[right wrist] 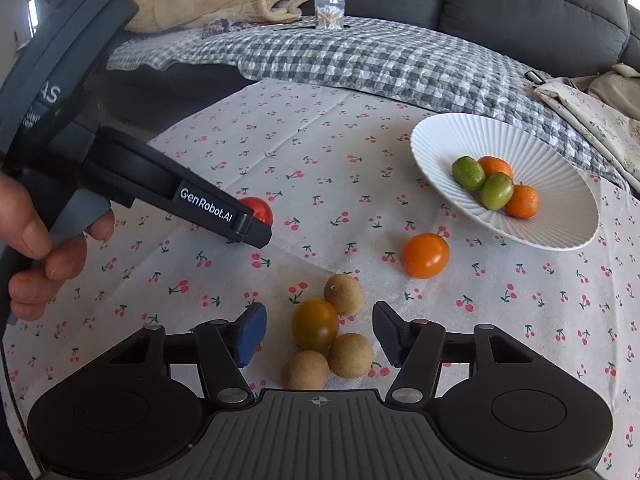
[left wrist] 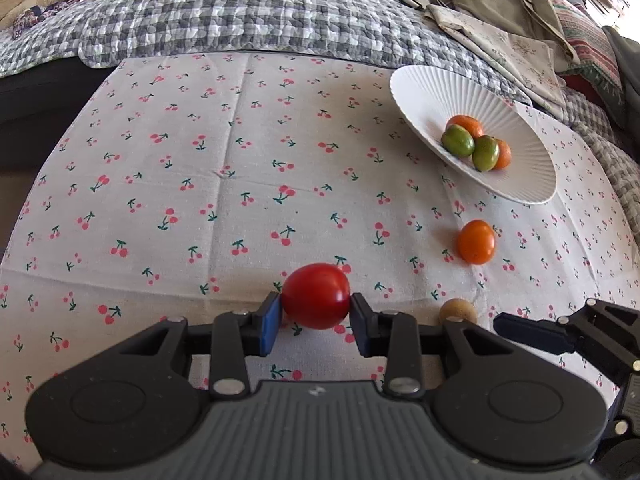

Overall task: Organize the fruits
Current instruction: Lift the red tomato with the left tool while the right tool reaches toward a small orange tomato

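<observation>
A red tomato is clamped between the two pads of the left gripper, which is closed down to the tomato's width; whether the tomato is lifted clear of the cherry-print cloth cannot be told. The right gripper is held wide open with nothing grasped — between and just ahead of its pads lies a small cluster on the surface: a brownish-orange tomato touched by three tan round fruits, one beyond it and two nearer the camera.

From the left wrist view only one tan fruit of that cluster is seen, half hidden behind the gripper's right arm, and one finger of the right gripper pokes in from the right edge. The right wrist view alone shows the whole cluster, as well as the person's left hand wrapped round the handle of the left gripper, whose fingers hide most of the red tomato.

In both views an orange tomato lies alone on the cloth, near the white ribbed plate and apart from it. On the plate two green fruits and two orange ones are piled together, touching. The red tomato is smooth and glossy, with a small highlight on its skin. Behind the cloth a grey checked quilt is spread — a clear tub of cotton buds stands on it.
</observation>
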A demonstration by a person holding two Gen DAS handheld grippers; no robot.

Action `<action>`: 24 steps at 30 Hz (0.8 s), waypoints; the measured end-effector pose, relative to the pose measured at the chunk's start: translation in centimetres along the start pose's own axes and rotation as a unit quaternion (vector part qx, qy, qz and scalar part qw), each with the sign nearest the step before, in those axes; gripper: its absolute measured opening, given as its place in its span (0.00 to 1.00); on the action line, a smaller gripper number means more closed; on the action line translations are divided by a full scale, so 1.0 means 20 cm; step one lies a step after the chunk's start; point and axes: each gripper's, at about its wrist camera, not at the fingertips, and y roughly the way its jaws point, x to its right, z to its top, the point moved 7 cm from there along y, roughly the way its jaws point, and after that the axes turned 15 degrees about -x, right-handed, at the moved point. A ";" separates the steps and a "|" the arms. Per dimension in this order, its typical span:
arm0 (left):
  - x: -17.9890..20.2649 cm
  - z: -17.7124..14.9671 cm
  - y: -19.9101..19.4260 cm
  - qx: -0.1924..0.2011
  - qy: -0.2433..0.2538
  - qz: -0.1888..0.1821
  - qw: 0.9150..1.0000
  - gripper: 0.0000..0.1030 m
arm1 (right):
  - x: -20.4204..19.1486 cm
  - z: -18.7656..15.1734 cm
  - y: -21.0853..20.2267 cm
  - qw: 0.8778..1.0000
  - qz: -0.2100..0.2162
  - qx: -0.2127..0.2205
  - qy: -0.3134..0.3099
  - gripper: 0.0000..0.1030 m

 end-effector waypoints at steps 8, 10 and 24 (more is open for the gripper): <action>0.00 0.00 -0.01 0.002 0.004 0.000 1.000 0.34 | -0.02 0.00 0.05 1.000 -0.018 -0.013 -0.013 0.24; 0.00 0.00 -0.01 0.003 0.003 0.000 1.000 0.34 | -0.02 0.00 0.04 1.000 -0.013 -0.013 -0.012 0.24; 0.02 0.02 -0.06 0.030 0.017 0.029 0.999 0.34 | 0.09 0.05 -0.16 0.999 -0.002 0.024 0.038 0.24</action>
